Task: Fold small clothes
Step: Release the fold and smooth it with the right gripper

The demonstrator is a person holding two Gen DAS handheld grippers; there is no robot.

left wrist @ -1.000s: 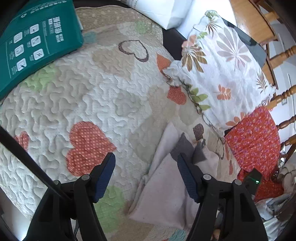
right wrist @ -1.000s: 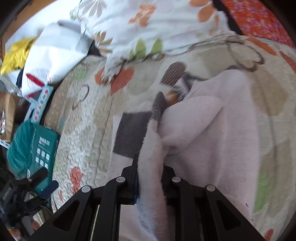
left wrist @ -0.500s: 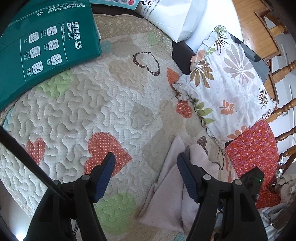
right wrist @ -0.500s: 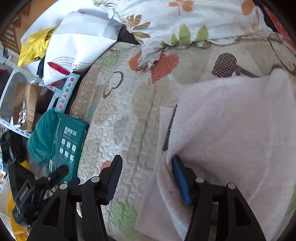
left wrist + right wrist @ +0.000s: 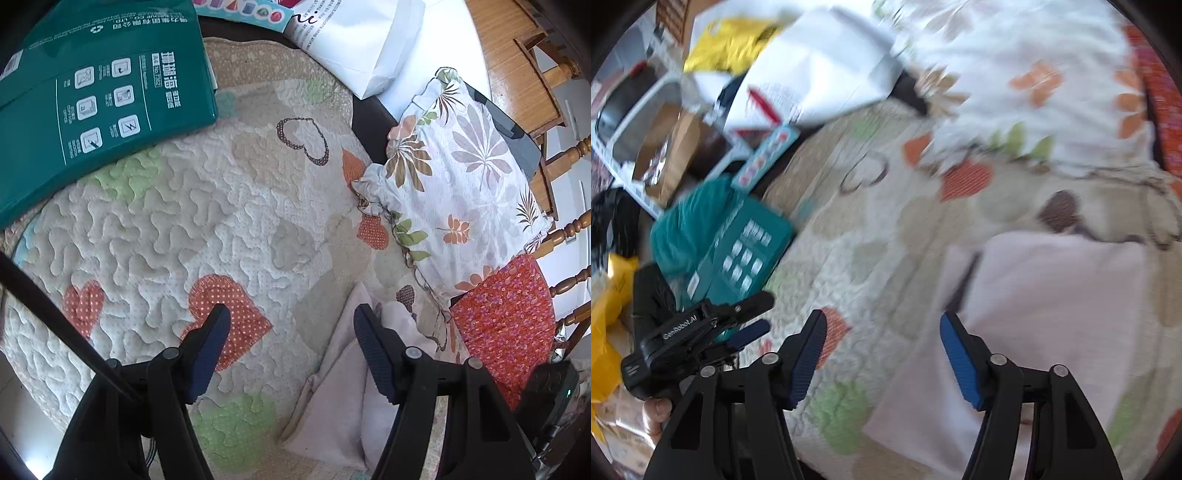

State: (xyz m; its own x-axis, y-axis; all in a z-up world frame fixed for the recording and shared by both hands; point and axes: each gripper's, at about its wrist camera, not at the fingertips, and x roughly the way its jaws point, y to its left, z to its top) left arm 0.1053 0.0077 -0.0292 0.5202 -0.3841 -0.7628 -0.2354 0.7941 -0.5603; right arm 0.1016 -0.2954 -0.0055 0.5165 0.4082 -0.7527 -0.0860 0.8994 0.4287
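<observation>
A pale pink small garment (image 5: 1052, 295) lies folded flat on the heart-patterned quilt (image 5: 184, 221), a dark grey strip showing at its left fold. My right gripper (image 5: 882, 339) hovers above its left edge; the jaws are closing with nothing between them, and this view is motion-blurred. In the left wrist view the same garment (image 5: 332, 398) lies at lower right, partly behind my right fingertip. My left gripper (image 5: 291, 332) is open and empty above the quilt, left of the garment. It also shows in the right wrist view as the left gripper (image 5: 764, 314), held by a hand.
A green paper package (image 5: 92, 103) lies at the quilt's far left. A floral pillow (image 5: 461, 184) and a red flowered cloth (image 5: 506, 325) border the right side. A white bag (image 5: 362, 44) sits at the back, and wooden chair rails (image 5: 565, 229) stand beyond the pillow.
My right gripper let go of the pink garment's folded edge, opened and rose; the garment now lies flat. The left gripper drew back a little from the garment, still open.
</observation>
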